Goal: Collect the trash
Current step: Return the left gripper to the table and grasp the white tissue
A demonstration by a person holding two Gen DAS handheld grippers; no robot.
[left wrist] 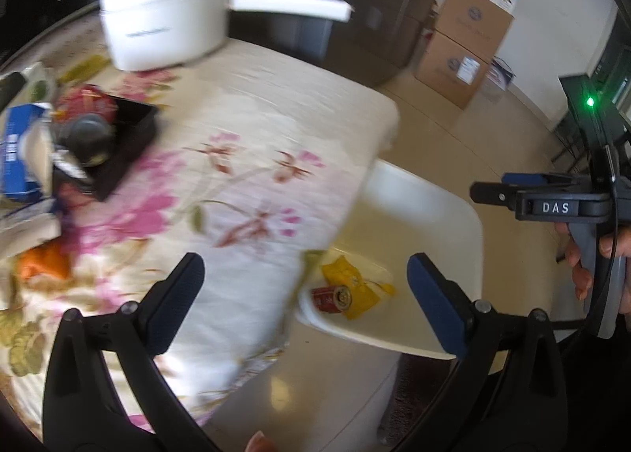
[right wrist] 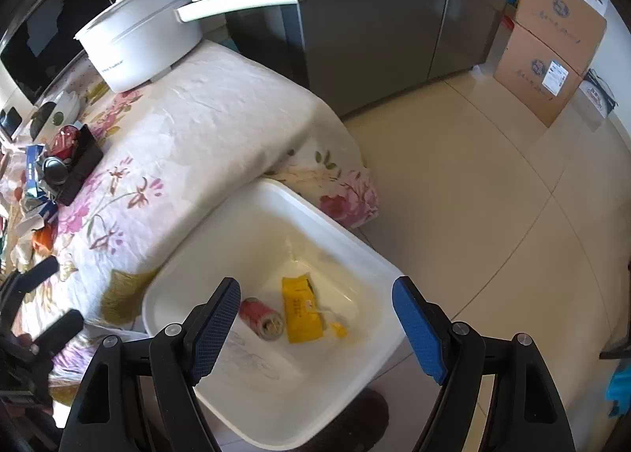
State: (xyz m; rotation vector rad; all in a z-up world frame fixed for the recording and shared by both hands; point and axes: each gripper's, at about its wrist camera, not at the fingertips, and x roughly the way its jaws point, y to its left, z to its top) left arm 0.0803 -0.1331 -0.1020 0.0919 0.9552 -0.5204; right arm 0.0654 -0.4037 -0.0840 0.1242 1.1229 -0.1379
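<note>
A table under a flowered cloth [right wrist: 221, 124] fills the kitchen corner, a white bin [right wrist: 355, 251] set against its edge on the tiled floor. A white pot [right wrist: 138, 42] stands at the table's far end; a black tray [right wrist: 79, 172] of clutter sits nearer. In the bin lie a yellow wrapper [right wrist: 301, 308] and a red can [right wrist: 262, 318], touching. Both the right gripper [right wrist: 315, 327] and left gripper [left wrist: 305, 298] hang above with fingers spread wide, empty.

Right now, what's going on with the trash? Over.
Both grippers, left and right, open, empty. Red can and yellow wrapper already in white bin. More litter by black tray on table. Nothing blocking.
</note>
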